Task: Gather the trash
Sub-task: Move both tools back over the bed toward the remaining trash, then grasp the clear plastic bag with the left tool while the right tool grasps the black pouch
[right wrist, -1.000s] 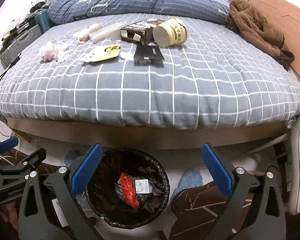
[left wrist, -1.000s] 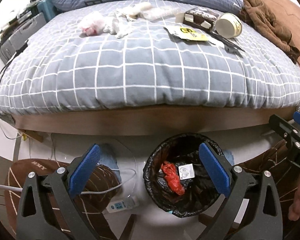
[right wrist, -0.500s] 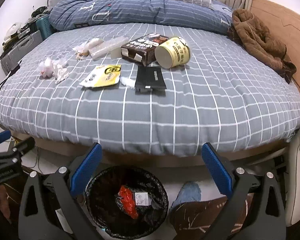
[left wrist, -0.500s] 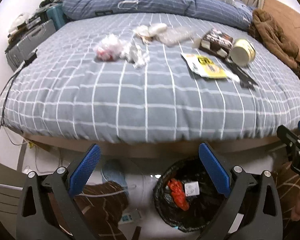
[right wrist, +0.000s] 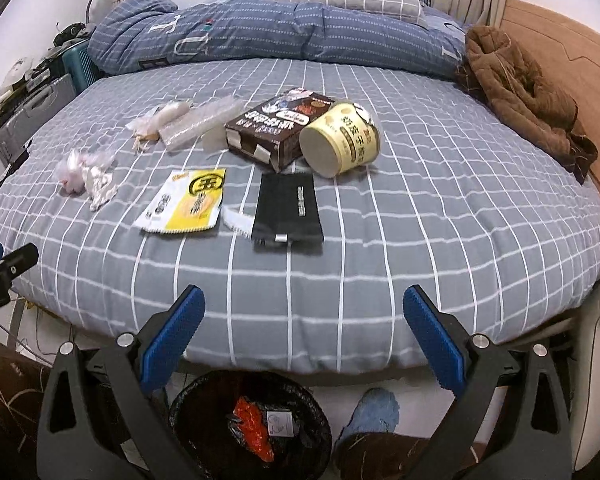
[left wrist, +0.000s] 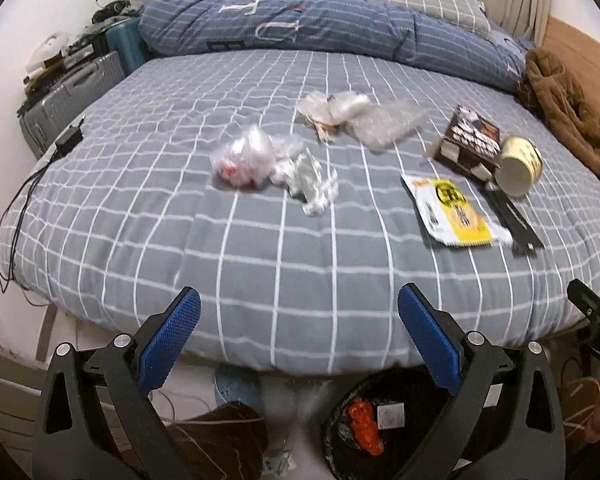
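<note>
Both grippers gape wide and empty: left gripper [left wrist: 298, 334], right gripper [right wrist: 302, 332], low in frame. Trash litters the bed [right wrist: 440, 208] mid-frame: yellow packet [right wrist: 186, 202], black pouch [right wrist: 288, 208], cup [right wrist: 340, 140], brown box [right wrist: 278, 126]. Bin [right wrist: 250, 426] sits bottom centre, red wrapper [right wrist: 254, 426] inside.

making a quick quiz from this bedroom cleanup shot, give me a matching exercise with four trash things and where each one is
Things:
1. paper cup
2. red wrapper
3. black pouch
4. yellow packet

Places:
A. flat on the bed, just left of the black pouch
B. inside the bin
C. on its side against the brown box
D. flat on the bed, in front of the box

Pairs: 1-C, 2-B, 3-D, 4-A
</note>
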